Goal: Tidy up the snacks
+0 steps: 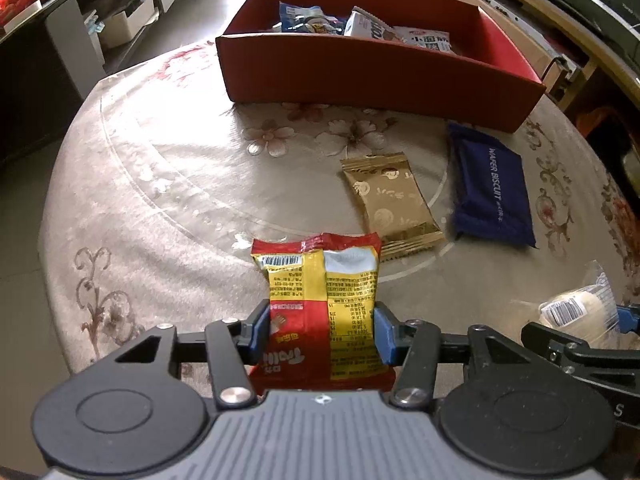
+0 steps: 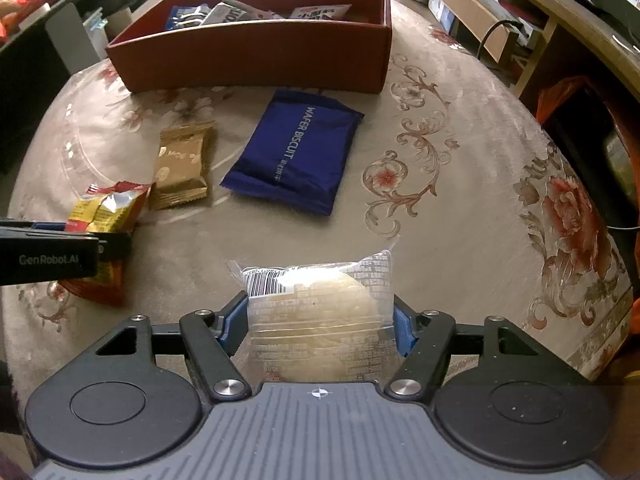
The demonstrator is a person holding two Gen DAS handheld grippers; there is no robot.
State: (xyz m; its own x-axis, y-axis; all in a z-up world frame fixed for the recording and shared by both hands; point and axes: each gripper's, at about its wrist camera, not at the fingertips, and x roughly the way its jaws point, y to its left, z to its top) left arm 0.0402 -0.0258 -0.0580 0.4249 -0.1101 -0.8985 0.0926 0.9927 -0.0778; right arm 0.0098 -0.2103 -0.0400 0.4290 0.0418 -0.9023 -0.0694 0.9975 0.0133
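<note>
Snack packet (image 1: 320, 304), red and yellow, crinkled, pinched by left gripper (image 1: 320, 334).

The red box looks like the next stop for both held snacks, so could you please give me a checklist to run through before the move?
1. Left tool closed on the red-and-yellow snack packet: ok.
2. Right tool closed on the clear-wrapped pastry: ok.
3. Red box open on top, with free room: ok.
4. Path clear of the gold packet and blue wafer biscuit pack lying flat: ok.
5. Grip firmness: cannot tell.
</note>
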